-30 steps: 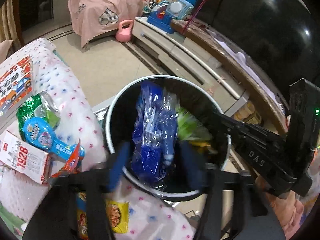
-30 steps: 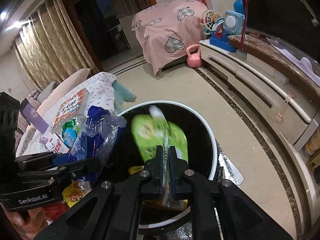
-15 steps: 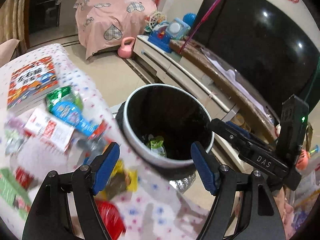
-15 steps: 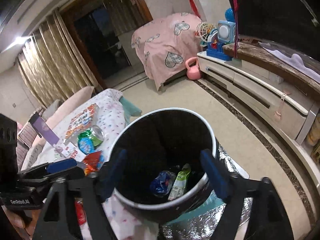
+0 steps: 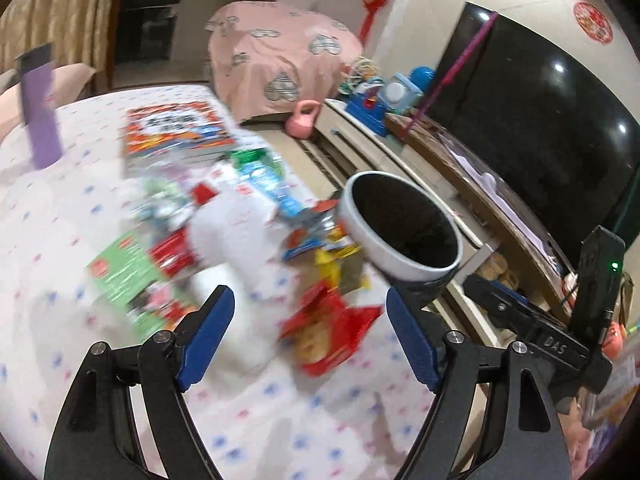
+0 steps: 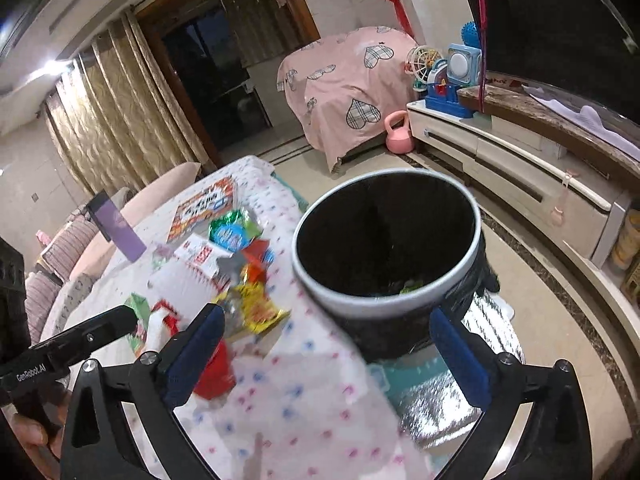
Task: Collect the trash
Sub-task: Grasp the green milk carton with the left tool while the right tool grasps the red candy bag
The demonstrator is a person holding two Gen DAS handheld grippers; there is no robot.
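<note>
A black trash bin with a white rim [image 5: 404,240] [image 6: 384,256] stands on the floor beside a table with a dotted white cloth [image 5: 280,412] [image 6: 288,408]. Wrappers lie in a blurred pile on the cloth: a red packet [image 5: 332,332], a yellow packet [image 6: 260,308], a green carton [image 5: 128,272], a blue-green pouch [image 6: 232,232]. My left gripper [image 5: 310,340] is open and empty above the red packet. My right gripper [image 6: 326,352] is open and empty, in front of the bin at the table's edge. Some trash [image 6: 408,284] lies at the bin's bottom.
A picture book [image 5: 176,132] and a purple box [image 5: 40,120] lie farther back on the table. A low TV cabinet [image 6: 520,176] with a large TV [image 5: 540,112] runs along the right. A pink-covered piece of furniture [image 6: 348,92] and a pink kettlebell [image 6: 398,136] stand beyond.
Both grippers opened and dropped the blue bag and the green packet into the bin. Both then pulled back; the left one swung left over the table's wrappers.
</note>
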